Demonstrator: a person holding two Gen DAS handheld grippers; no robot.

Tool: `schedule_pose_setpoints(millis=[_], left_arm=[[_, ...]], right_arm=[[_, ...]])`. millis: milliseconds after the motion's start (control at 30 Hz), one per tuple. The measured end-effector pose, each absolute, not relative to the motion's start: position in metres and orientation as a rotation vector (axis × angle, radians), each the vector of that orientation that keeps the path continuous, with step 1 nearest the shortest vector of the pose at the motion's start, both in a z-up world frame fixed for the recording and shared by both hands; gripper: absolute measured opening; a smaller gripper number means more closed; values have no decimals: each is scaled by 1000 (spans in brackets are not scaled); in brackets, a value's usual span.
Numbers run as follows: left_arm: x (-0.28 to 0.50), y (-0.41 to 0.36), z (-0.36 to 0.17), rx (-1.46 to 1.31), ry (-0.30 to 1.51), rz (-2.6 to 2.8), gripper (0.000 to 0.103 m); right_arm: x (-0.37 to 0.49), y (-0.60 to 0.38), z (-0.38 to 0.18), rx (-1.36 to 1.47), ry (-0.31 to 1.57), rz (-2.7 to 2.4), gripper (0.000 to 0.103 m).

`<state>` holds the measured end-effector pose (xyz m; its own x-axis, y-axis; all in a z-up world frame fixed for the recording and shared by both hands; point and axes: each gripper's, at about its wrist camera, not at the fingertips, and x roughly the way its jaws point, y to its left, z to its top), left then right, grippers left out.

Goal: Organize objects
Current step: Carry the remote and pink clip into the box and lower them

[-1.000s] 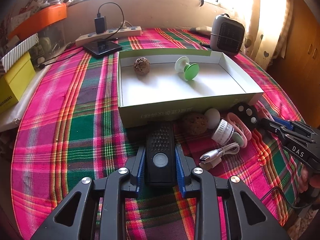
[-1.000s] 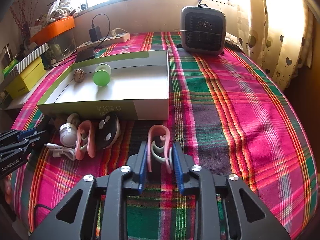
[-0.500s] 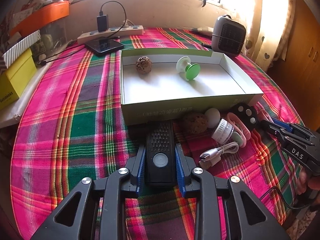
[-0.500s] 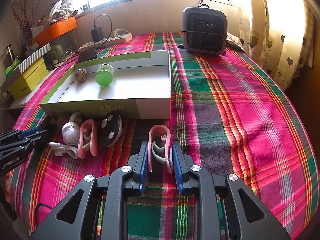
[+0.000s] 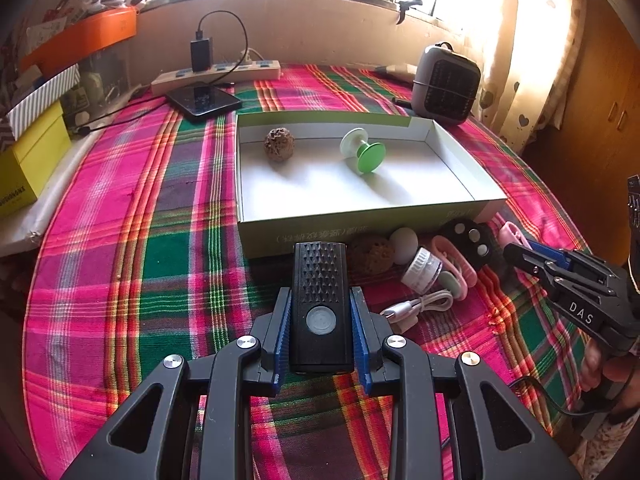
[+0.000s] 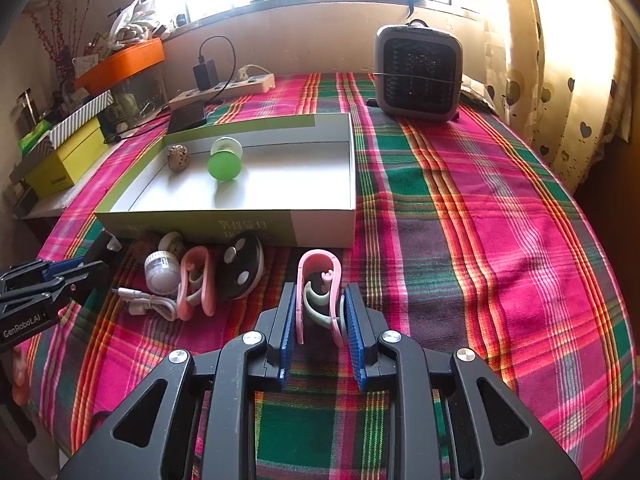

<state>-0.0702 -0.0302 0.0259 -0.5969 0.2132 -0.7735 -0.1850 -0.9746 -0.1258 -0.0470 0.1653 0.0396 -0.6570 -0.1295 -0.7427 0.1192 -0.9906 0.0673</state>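
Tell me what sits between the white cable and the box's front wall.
In the left wrist view, between the white cable and the box wall lie a brown ball, a small white jar and a pink clip.

White tray (image 6: 320,222) floor mostly bare; trinket cluster (image 6: 200,280) crowds its front wall, apparently touching; right plaid cloth (image 6: 500,240) open.

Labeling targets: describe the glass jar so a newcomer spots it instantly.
Start at the open box on the plaid cloth. Against its near wall lies a row of loose items. The jar is there, on its side between a brown ball and a pink clip: the only clear, white-lidded piece.
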Motion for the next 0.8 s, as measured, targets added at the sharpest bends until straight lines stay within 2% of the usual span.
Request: schedule_pose_setpoints(millis=[400,800], left_arm=[[-78,-26,47,-1225,-72,2630,25],[-121,-25,57,-1224,-110,2628,25]], right_arm=[[-55,160,60,1173,-16,-2724,25],[-89,149,75,1152,10,-2679,25]])
